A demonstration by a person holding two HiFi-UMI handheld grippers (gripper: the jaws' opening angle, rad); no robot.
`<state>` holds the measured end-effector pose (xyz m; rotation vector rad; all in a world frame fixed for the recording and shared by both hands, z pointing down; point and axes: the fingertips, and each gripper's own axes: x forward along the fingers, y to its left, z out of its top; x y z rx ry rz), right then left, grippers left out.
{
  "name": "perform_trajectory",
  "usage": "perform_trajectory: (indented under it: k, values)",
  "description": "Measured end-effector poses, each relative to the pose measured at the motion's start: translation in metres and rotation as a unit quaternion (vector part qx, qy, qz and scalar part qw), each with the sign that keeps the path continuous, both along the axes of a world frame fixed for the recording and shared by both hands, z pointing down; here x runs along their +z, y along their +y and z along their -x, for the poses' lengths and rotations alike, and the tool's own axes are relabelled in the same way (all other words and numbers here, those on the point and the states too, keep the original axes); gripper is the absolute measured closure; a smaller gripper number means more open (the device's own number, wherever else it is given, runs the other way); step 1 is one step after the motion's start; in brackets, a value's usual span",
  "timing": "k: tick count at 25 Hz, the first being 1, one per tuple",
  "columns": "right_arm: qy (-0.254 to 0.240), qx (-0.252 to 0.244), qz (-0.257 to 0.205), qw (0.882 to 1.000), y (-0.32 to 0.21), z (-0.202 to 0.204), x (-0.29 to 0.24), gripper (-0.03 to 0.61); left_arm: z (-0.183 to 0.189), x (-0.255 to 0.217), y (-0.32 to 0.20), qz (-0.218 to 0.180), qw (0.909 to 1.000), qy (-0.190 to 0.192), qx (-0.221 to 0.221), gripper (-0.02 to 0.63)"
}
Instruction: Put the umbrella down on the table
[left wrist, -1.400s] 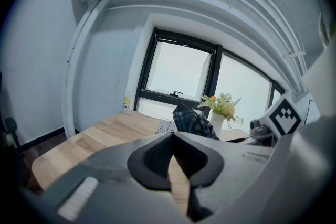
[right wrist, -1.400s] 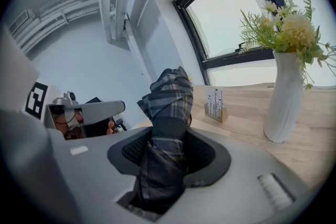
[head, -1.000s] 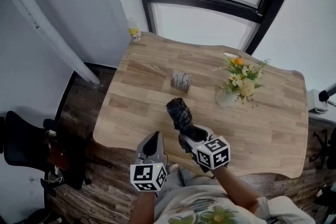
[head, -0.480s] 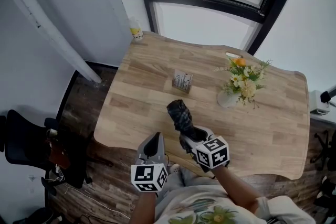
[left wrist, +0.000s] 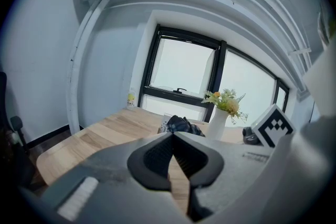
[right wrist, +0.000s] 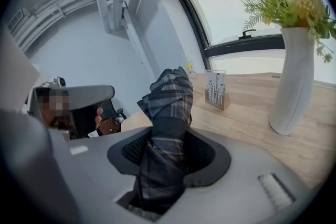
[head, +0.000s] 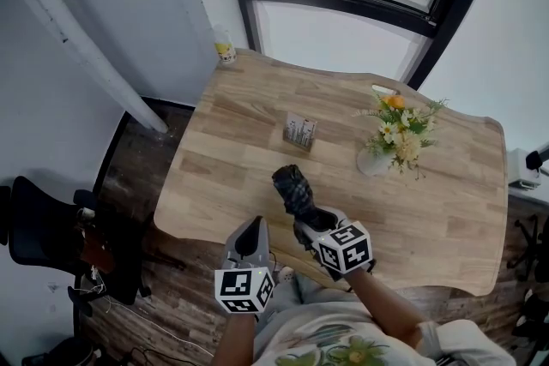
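Note:
A folded plaid umbrella (head: 294, 189) sticks out forward from my right gripper (head: 310, 223), over the near edge of the wooden table (head: 232, 141). In the right gripper view the jaws are closed on the umbrella (right wrist: 168, 107), whose fabric fills the gap of the right gripper (right wrist: 169, 149). My left gripper (head: 251, 229) hangs to its left, off the table's front edge, with its tips together and nothing held. The left gripper view shows the left gripper (left wrist: 173, 136) shut, with the umbrella (left wrist: 181, 124) beyond it.
A white vase of flowers (head: 390, 137) stands at the right of the table, and a small card holder (head: 298, 131) near the middle. A little bottle (head: 225, 52) sits at the far left corner. A black chair (head: 43, 236) is on the floor at the left.

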<state>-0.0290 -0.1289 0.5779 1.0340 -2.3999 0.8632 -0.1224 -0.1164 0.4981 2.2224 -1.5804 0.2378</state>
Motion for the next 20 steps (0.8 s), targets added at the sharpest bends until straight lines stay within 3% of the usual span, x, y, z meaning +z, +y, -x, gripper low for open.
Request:
perform_trajectory:
  k: [20]
  values:
    - [0.019, -0.017, 0.024, 0.999, 0.002, 0.002, 0.026, 0.397, -0.002, 0.008, 0.0, 0.011, 0.9999, -0.006, -0.001, 0.609]
